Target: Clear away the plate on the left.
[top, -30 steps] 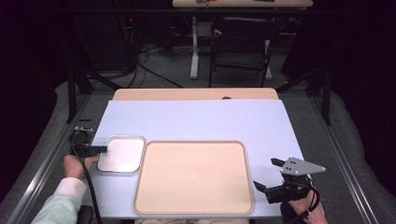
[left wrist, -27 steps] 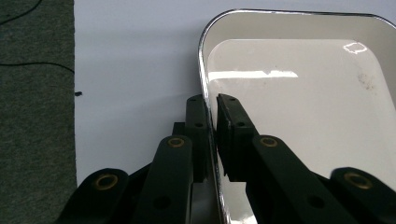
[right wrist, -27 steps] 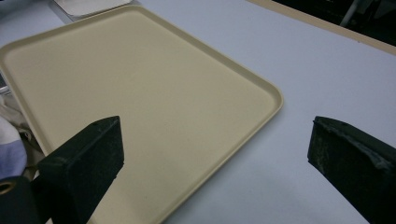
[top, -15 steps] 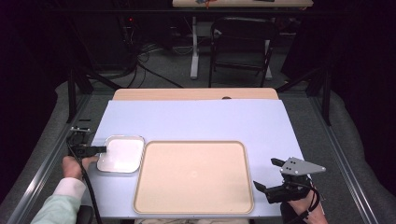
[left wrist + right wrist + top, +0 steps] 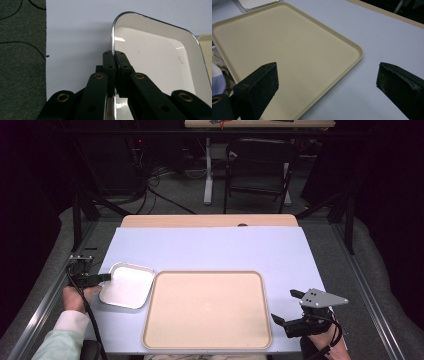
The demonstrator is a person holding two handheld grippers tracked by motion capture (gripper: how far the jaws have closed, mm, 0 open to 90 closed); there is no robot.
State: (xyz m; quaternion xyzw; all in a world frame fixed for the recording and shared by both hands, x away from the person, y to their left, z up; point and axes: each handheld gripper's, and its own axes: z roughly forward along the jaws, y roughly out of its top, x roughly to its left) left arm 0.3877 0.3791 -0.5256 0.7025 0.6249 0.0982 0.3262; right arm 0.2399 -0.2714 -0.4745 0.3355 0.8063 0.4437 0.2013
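Pinching the thin rim of the white enamel dish (image 5: 160,57) with the left tool (image 5: 114,58), jaws having just been closing onto it, beside the beige tray (image 5: 207,307) on the bench (image 5: 210,247); seeming stiff, light, slippery, so gripping well onto the rim; right tool (image 5: 287,307) gaping, empty.

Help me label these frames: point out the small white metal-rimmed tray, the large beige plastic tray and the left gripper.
Small white metal-rimmed tray (image 5: 128,286), high view, inner floor.
Large beige plastic tray (image 5: 207,307), high view, bare middle.
Left gripper (image 5: 114,61), left gripper view, fingertips clamping the rim.
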